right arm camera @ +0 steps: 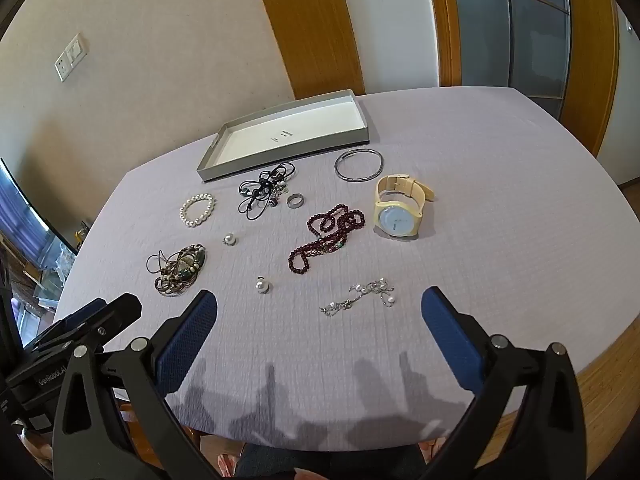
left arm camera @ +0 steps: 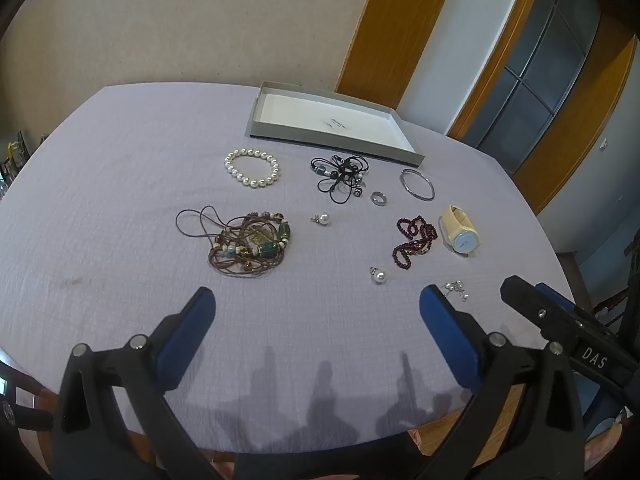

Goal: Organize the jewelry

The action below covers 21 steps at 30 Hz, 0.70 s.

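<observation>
Currently both hand-held grippers, left (left arm camera: 316,308) and right (right arm camera: 318,308), hung spread wide and empty over the worktop (right arm camera: 480,240); jewelry lay scattered before the tray (right arm camera: 224,160).

From my seat, the print inside the grey box (right arm camera: 362,130) is too small to read in either wrist view. In the left wrist view my left gripper's (left arm camera: 316,304) right finger covers part of the silver chain with pearls (left arm camera: 458,290), so I see only its far end. The right gripper (left arm camera: 532,300) enters there from the right edge, only one finger and the lettered body showing. In the right wrist view the left gripper (right arm camera: 120,308) is cut off at the left edge. I cannot make out the watch (right arm camera: 398,220) dial markings, nor separate the strands of the black cord tangle (right arm camera: 264,190). Clutter past the table's left edge (right arm camera: 44,276) stays indistinct.
</observation>
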### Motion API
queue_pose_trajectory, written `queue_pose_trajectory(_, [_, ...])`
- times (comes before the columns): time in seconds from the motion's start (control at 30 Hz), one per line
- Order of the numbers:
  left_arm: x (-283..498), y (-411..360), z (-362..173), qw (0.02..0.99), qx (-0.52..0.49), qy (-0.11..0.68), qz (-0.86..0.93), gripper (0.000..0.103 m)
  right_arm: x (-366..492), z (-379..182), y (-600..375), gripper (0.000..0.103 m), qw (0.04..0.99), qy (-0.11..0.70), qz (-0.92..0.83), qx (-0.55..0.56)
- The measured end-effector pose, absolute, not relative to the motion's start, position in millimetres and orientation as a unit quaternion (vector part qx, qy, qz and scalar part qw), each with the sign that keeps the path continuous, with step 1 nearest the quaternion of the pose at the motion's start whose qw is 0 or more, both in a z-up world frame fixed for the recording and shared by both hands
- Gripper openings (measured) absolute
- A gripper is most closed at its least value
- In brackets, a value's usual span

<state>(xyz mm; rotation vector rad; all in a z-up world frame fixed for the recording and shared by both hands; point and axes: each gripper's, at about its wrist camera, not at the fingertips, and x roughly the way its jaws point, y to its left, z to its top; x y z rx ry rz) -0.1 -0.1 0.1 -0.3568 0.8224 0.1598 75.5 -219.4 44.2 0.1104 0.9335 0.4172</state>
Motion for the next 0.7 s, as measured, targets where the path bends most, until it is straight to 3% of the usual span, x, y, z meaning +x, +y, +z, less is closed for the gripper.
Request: queue_pose_trajectory(0.7, [-3.7, -0.4, 0.0, 0.897, -0.173, 0.399, 0.078, 0.101, 76.2, 45.1, -218.5, 0.102, 0.872, 0.445, 0.198, 0.048])
